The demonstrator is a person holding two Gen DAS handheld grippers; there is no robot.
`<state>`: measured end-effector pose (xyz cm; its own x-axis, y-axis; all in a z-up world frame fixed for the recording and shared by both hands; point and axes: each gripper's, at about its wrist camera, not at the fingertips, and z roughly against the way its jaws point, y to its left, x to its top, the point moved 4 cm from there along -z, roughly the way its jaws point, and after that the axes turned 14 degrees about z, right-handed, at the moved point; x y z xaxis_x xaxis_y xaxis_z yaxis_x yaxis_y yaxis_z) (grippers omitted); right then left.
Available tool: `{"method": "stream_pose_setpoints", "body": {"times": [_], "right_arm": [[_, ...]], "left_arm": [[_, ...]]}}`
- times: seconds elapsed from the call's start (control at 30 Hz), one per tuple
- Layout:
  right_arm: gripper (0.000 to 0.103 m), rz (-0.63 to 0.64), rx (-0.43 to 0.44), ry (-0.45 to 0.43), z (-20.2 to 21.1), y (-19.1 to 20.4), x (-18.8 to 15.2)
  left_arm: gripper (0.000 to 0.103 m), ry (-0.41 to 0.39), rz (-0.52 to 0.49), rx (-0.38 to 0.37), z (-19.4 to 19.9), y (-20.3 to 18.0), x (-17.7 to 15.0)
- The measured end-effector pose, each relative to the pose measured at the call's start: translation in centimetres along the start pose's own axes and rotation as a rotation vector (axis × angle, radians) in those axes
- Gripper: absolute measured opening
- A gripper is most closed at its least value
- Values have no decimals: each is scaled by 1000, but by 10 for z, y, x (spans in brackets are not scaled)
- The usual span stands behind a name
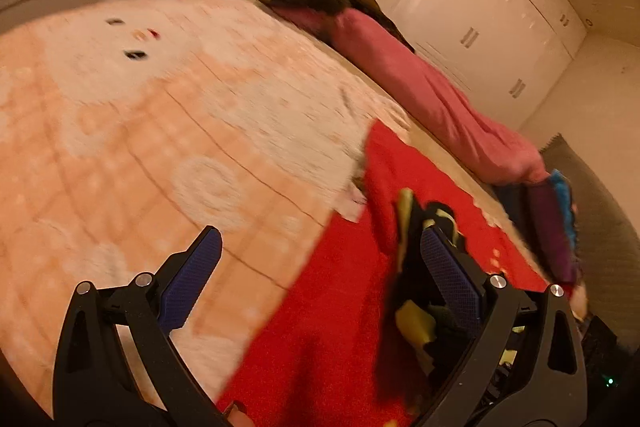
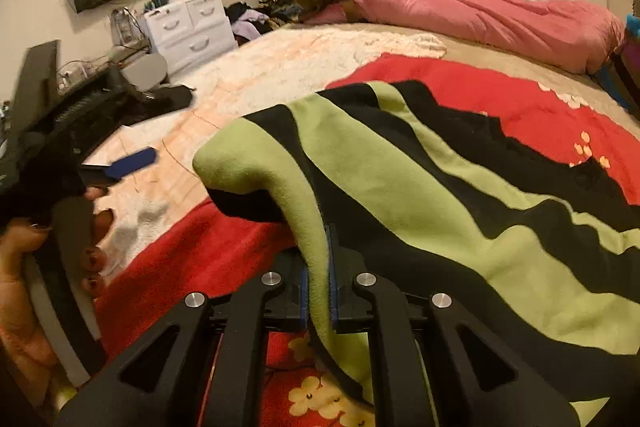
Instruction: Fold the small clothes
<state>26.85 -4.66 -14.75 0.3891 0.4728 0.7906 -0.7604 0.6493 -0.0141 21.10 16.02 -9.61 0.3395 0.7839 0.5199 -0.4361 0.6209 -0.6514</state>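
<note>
A: State of right tongs (image 2: 318, 259)?

B: Shut tight, pinching a green edge fold of the striped garment (image 2: 400, 163). Narrow bite only, along the blue pads.

A: Location of garment?

B: On the bed (image 2: 480, 55), draped over the red blanket (image 2: 192, 259). Near edge raised into a hump by the grip, the rest spread away to the right.

A: Left tongs (image 1: 324, 263)?

B: Wide open, holding nothing. Poised over the boundary of cream blanket (image 1: 160, 107) and red. Right finger just beside a bunched piece of garment; contact not determinable through the blur.

A: Hazards from here?

B: First, loss of grip: narrow pinch on soft cloth, likely to slide out under a fast pull. Second, one-sided lift: with only one edge held, probable skewing and bunching instead of a clean fold. Third, closing the left tongs too low: risk of catching red blanket together with cloth and dragging bedding into the fold. Fourth, knocking the two tools together, given the close quarters.

A: Recommendation?

B: Slow pull, second grip on cloth alone, well apart from the first.
</note>
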Motion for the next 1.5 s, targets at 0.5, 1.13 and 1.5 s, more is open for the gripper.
{"method": "stream_pose_setpoints", "body": {"times": [0.5, 1.13, 1.5], "right_arm": [[6, 21, 5, -13, 11, 4, -9], [6, 23, 0, 28, 2, 9, -14], [6, -15, -13, -16, 41, -2, -13]], "left_arm": [[93, 385, 137, -70, -93, -56, 1], [18, 437, 100, -170, -124, -58, -43], [15, 320, -77, -110, -79, -98, -44]]}}
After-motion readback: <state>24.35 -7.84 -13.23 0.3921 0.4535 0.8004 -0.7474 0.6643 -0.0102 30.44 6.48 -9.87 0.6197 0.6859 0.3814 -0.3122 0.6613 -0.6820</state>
